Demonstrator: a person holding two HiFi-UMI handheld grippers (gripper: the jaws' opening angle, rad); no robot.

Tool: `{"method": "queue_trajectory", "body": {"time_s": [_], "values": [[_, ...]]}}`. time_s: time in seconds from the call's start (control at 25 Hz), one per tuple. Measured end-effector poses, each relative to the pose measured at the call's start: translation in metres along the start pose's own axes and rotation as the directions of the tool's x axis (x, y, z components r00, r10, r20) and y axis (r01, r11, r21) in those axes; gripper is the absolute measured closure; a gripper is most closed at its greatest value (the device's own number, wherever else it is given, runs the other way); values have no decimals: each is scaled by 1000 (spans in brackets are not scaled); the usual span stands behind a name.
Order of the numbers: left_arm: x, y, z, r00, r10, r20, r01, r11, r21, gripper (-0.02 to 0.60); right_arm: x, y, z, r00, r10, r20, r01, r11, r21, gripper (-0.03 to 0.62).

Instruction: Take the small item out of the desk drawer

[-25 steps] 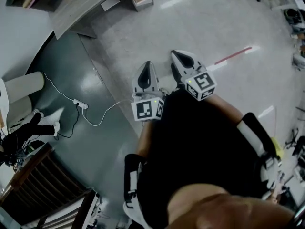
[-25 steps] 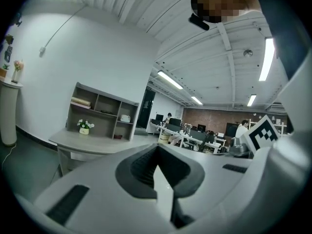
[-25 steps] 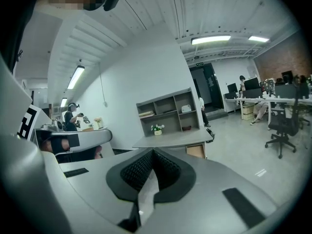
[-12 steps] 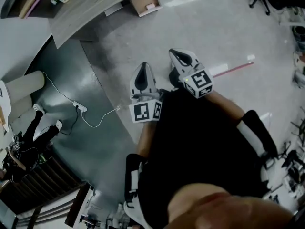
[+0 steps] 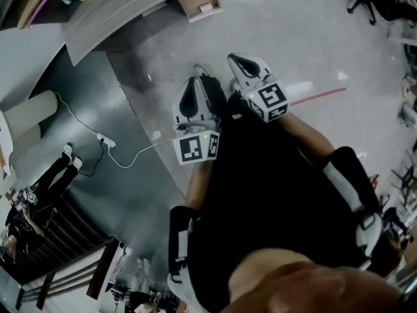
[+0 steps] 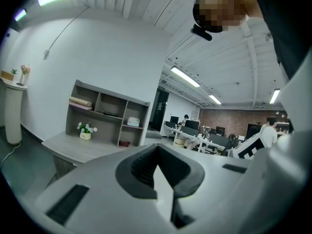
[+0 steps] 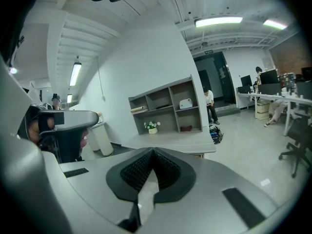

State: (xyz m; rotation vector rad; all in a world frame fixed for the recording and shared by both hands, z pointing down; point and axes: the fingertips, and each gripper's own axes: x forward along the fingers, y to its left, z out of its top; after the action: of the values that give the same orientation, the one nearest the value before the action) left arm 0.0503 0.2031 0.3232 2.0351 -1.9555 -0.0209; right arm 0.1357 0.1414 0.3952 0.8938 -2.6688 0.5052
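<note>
Small item (image 5: 206, 7): most likely the pale thing lying in what looks like an open drawer (image 5: 184, 4) at the top centre of the head view, just off the end of the counter (image 5: 117, 5). It is too small to identify further.

Left tongs (image 5: 193, 87): closed, nothing between the jaws. Held in the middle of the frame, close in front of the person's body.

Right tongs (image 5: 242, 62): closed, empty. Just right of the left pair.

Position: item is well apart from both tongs, up-frame of them, with bare floor between. The tips point roughly toward the drawer. Neither gripper view shows the drawer, only the counter and its shelf unit.

Hazards:
- Closed jaws reaching the drawer could nudge the item or push it deeper, so they should be opened beforehand.
- Tongs coming in low may knock the drawer wall.
- Item small and flat-looking; a pinch could slip off.
- Cable and power strip (image 5: 104, 141) at left of frame could catch a foot if the person drifts that way.
</note>
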Motion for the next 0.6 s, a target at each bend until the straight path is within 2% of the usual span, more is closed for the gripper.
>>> {"method": "queue_trajectory", "body": {"time_s": [0.2, 0.6], "values": [[35, 17, 5, 1000, -13, 1, 13, 1000, 14, 583, 32, -24, -3, 1000, -26, -15, 26, 1000, -12, 595], [121, 66, 30, 998, -65, 0, 65, 997, 30, 583, 113, -55, 23, 997, -70, -34, 71, 997, 22, 595]]}}
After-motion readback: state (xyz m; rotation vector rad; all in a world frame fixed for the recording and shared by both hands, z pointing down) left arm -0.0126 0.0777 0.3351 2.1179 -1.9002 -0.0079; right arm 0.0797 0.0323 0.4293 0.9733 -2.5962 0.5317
